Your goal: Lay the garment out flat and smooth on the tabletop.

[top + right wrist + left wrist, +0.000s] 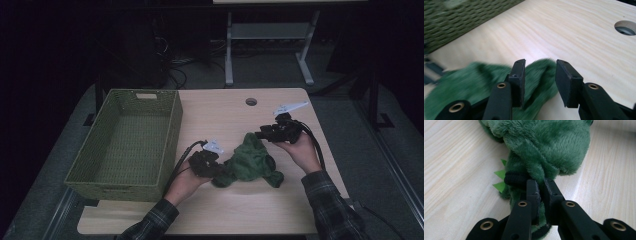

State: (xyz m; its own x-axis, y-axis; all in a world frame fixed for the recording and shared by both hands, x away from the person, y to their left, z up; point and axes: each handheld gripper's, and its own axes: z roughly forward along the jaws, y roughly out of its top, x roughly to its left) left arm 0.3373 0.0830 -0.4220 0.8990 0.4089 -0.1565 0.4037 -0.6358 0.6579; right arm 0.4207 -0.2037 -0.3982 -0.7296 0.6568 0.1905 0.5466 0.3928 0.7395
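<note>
A green plush garment with light green spikes and a black cuff lies crumpled on the wooden table. My left gripper is at its left end, jaws shut on a fold of the green plush. My right gripper hovers just over the garment's far right part. Its jaws stand apart with nothing pressed between them, and the green plush lies below and behind them.
A green woven basket sits on the left side of the table, beside the garment. A round cable hole is in the far part of the tabletop. Table legs and cables stand on the floor beyond.
</note>
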